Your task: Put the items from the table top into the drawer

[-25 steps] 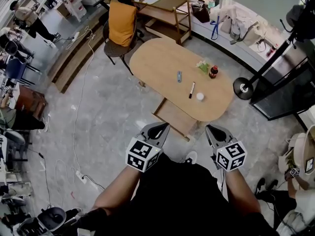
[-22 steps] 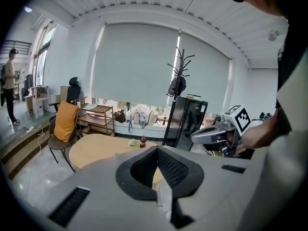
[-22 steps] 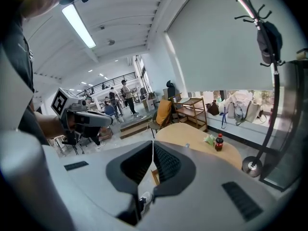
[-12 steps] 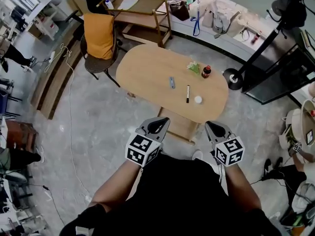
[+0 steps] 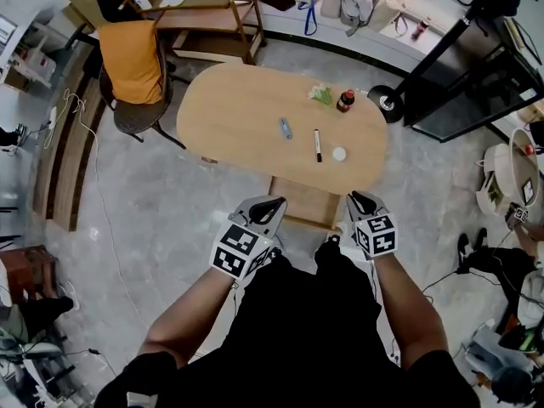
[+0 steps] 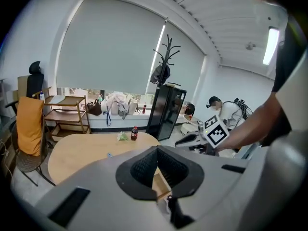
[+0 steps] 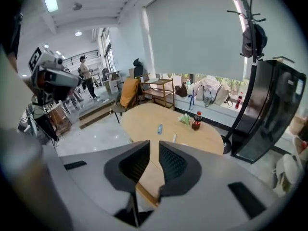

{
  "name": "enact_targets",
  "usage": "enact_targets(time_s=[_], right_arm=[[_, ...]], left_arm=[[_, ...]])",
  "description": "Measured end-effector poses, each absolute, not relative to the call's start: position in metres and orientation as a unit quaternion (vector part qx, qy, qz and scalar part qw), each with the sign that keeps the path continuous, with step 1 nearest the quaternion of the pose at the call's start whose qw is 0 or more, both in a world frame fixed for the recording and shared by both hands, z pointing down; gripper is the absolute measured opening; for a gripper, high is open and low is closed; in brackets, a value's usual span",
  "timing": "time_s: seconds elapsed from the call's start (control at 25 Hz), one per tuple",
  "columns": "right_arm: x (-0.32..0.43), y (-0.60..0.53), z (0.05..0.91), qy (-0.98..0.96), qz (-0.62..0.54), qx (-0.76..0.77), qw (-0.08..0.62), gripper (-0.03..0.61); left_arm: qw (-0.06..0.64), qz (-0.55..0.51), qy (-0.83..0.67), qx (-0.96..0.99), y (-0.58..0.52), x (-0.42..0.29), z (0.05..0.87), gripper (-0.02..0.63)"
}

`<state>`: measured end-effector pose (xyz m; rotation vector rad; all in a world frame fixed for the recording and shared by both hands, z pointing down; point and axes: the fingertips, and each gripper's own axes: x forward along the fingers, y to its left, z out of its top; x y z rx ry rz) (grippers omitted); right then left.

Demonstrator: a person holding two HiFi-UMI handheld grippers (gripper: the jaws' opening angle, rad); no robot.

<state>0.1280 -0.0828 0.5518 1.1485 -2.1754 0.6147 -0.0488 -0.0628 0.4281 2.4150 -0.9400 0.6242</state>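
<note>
Open drawer [image 5: 308, 204] under near table [image 5: 238, 117] edge

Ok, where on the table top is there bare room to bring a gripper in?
The table is bare over its whole left half, from the chair side to the small blue item. The right half is crowded: marker, white round lid, bottle, green packet.

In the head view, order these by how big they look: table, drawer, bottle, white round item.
Largest to smallest: table, drawer, bottle, white round item. Only the drawer's pulled-out part shows.
</note>
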Motion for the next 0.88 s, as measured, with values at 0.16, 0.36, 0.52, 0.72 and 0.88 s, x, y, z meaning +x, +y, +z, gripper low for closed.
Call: enact_targets(time_s=[0.16, 0.36, 0.52, 0.72, 0.88], right_arm=[[0.140, -0.100, 0.626, -0.800, 0.265, 0.406, 0.353, 0.132], [0.149, -0.144, 0.706, -0.785, 0.292, 0.385, 0.389, 0.143], [0.162, -0.193, 0.763, -0.770, 0.298, 0.394, 0.405, 0.180], [0.174, -0.238, 0.820, -0.756, 0.267, 0.380, 0.461, 0.273], [0.166, -0.256, 0.850, -0.756, 0.228, 0.344, 0.508, 0.298]], left_arm=[[0.259, 0.231, -0.353, 0.869, -0.072, -0.036, 0.450, 0.002], [0.286, 0.260, -0.384, 0.839, -0.081, -0.036, 0.488, 0.002], [0.310, 0.274, -0.408, 0.814, -0.084, -0.035, 0.517, 0.002], [0.337, 0.280, -0.433, 0.788, -0.078, -0.034, 0.536, 0.002], [0.355, 0.286, -0.446, 0.770, -0.065, -0.040, 0.549, 0.002]])
